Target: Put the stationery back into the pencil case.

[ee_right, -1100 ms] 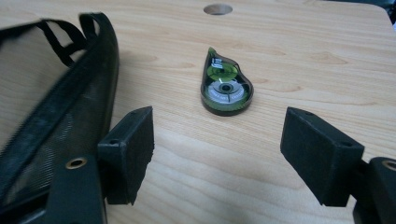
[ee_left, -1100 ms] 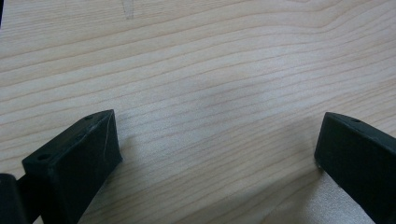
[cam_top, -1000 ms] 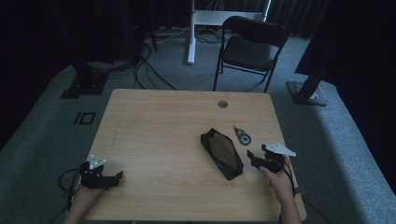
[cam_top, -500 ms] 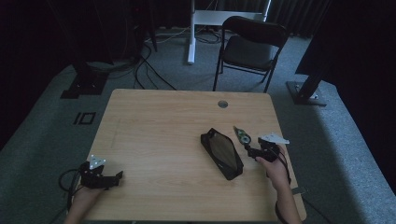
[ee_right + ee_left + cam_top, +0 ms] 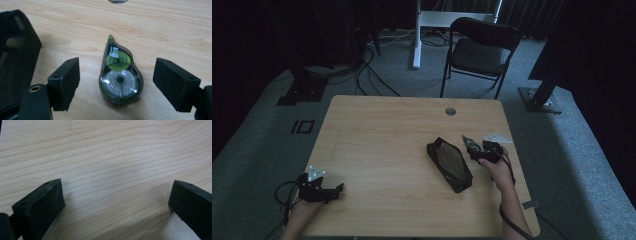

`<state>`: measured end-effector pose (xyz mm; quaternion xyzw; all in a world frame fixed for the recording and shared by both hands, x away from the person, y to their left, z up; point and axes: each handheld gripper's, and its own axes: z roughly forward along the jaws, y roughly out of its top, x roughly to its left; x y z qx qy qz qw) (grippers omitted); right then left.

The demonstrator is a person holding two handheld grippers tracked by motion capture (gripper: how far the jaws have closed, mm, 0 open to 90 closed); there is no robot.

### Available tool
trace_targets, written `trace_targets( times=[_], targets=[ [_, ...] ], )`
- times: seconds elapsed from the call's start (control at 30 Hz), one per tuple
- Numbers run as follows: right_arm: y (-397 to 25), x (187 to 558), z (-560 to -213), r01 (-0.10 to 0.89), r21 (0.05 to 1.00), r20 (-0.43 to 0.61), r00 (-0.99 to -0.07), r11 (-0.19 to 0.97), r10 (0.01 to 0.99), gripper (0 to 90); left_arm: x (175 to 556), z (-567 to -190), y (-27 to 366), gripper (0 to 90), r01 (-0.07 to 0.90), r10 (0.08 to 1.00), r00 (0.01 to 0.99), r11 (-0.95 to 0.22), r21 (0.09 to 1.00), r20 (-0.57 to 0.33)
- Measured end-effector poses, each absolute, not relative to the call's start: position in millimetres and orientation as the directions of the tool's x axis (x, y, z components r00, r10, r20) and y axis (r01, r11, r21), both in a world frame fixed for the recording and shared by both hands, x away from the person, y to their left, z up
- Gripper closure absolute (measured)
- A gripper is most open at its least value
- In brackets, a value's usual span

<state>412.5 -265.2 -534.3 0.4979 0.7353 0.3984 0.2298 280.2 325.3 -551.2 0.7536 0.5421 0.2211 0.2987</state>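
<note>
A correction tape dispenser (image 5: 119,76) with a clear dark shell and green wheel lies flat on the wooden table (image 5: 382,135), its tip pointing away. My right gripper (image 5: 116,80) is open, one jaw on each side of the dispenser without touching it. In the high view the right gripper (image 5: 476,151) sits at the dispenser (image 5: 470,142), just right of a black pencil case (image 5: 449,164). The case (image 5: 15,57) lies open at the left of the right gripper view. My left gripper (image 5: 332,191) rests open near the table's front left corner, with bare wood between its jaws (image 5: 116,202).
A round cable hole (image 5: 450,111) is set in the table near its far edge. A black folding chair (image 5: 479,50) stands beyond the table. Cables and stand bases lie on the grey floor around it.
My right gripper has moved forward and left to the correction tape, which now lies between its jaws. The left gripper has stayed still.
</note>
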Motion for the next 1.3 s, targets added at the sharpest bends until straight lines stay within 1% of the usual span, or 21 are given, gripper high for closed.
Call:
trace_targets(
  times=[0.3, 0.57, 0.63, 0.7, 0.87, 0.9, 1.03, 1.1, 1.13, 1.27, 1.3],
  targets=[
    [-257, 432, -542, 0.569, 0.789, 0.024, -0.404, 0.231, 0.915, 22.2, 280, -551, 325, 0.1, 0.685, 0.949, 0.315, -0.234, 0.689, 0.010],
    [-254, 444, -544, 0.596, 0.763, 0.016, -0.407, 0.252, 0.913, 22.6, 280, -551, 325, 0.1, 0.685, 0.949, 0.314, -0.234, 0.690, 0.009],
    [-253, 447, -547, 0.602, 0.755, 0.017, -0.412, 0.258, 0.911, 23.2, 280, -551, 325, 0.1, 0.685, 0.949, 0.314, -0.234, 0.690, 0.009],
    [-254, 448, -548, 0.609, 0.747, 0.009, -0.408, 0.265, 0.913, 26.3, 280, -551, 325, 0.1, 0.685, 0.949, 0.314, -0.234, 0.690, 0.009],
    [-252, 451, -550, 0.614, 0.741, 0.003, -0.408, 0.272, 0.913, 27.1, 280, -551, 325, 0.1, 0.685, 0.949, 0.315, -0.234, 0.689, 0.009],
    [-251, 452, -550, 0.613, 0.741, 0.001, -0.411, 0.275, 0.912, 29.4, 280, -551, 325, 0.1, 0.685, 0.949, 0.315, -0.234, 0.689, 0.010],
    [-247, 451, -550, 0.606, 0.746, 0.001, -0.414, 0.275, 0.910, 33.5, 280, -551, 325, 0.1, 0.685, 0.949, 0.314, -0.234, 0.690, 0.010],
    [-246, 450, -550, 0.598, 0.751, 0.000, -0.421, 0.278, 0.907, 42.0, 280, -551, 325, 0.1, 0.685, 0.949, 0.314, -0.234, 0.690, 0.009],
    [-245, 450, -549, 0.599, 0.749, 0.002, -0.428, 0.283, 0.904, 48.5, 280, -551, 325, 0.1, 0.685, 0.949, 0.314, -0.234, 0.690, 0.009],
    [-242, 448, -547, 0.606, 0.742, -0.009, -0.417, 0.286, 0.909, 49.6, 280, -551, 325, 0.1, 0.685, 0.949, 0.314, -0.234, 0.690, 0.009],
    [-241, 448, -545, 0.623, 0.729, -0.005, -0.408, 0.282, 0.913, 49.9, 280, -551, 325, 0.1, 0.685, 0.949, 0.314, -0.234, 0.690, 0.009]
  ],
)
